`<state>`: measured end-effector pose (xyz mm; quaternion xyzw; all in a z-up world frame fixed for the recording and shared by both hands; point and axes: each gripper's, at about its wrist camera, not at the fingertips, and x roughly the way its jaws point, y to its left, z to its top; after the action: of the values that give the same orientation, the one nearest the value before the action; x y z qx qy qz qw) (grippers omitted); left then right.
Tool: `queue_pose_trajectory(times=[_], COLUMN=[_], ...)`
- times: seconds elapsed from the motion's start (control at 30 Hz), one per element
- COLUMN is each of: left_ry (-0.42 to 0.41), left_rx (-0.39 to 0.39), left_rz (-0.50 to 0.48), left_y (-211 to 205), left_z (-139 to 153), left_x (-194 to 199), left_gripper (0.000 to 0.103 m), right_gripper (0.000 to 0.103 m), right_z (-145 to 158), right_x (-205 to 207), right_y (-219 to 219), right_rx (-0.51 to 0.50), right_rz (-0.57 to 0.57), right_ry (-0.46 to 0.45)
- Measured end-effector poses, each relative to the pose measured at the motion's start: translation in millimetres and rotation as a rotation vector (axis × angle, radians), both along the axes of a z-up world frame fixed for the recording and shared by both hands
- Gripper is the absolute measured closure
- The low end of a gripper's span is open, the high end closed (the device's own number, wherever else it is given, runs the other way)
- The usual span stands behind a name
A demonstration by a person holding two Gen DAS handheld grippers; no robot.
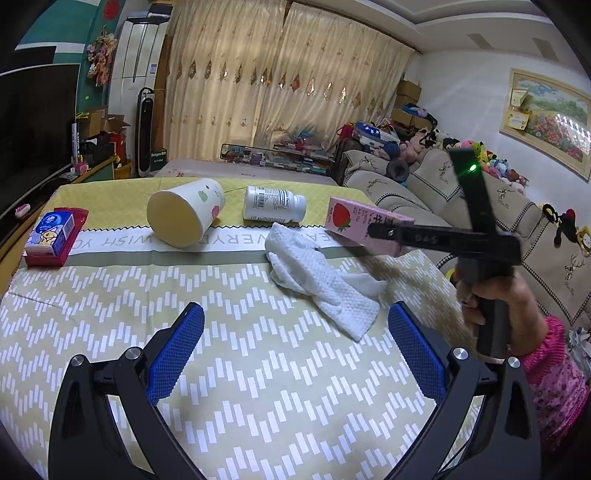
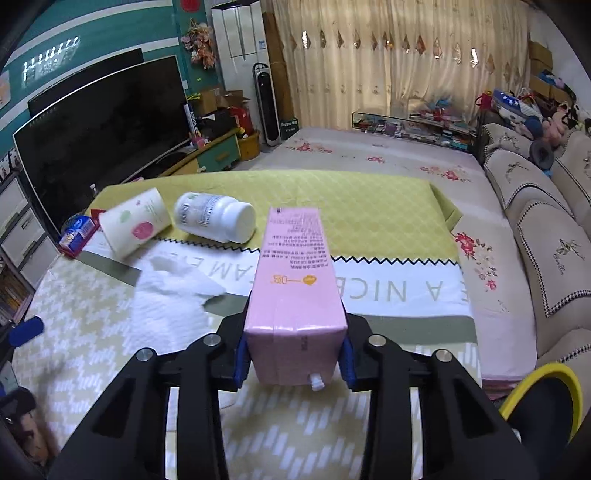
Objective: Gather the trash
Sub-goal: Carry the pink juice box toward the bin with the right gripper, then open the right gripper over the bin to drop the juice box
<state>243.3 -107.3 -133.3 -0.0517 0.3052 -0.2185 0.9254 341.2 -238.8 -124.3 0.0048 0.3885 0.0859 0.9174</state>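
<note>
Living room. Cream patterned curtains (image 2: 388,66) covered the far window, backlit by daylight. A large dark television (image 2: 99,136) stood against the teal wall (image 2: 55,33); a sofa (image 2: 535,206) with beige covers lined the opposite side, beneath a framed landscape picture (image 1: 546,122).
</note>
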Motion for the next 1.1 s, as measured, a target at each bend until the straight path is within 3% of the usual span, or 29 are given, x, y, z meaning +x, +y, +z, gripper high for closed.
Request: queue_pose_trajectory(times=[0.3,0.57,0.83,1.1], left_ry=[-0.004,-0.008,-0.006,0.012], left_rx=[0.020,0.029,0.043,0.051], left_rz=[-0.001,-0.003,-0.007,-0.017], left_y=[-4,-4,-6,-10], left_z=[-2,-3,-5,-8], left_x=[0,-1,-2,2], left_gripper=[0.005,0.005,0.005,0.005], right_gripper=[0.067,0.067,0.067,0.067], right_z=[21,35,36,6], right_x=[-42,-85,-134,-168], right_y=[-1,-16,-88,-168], right_rx=[0.056,0.073,0.098,0.066], right_rz=[-0.048,-0.114,-0.372,-0.640], right_ry=[0.017,-0.028,-0.071,-0.016])
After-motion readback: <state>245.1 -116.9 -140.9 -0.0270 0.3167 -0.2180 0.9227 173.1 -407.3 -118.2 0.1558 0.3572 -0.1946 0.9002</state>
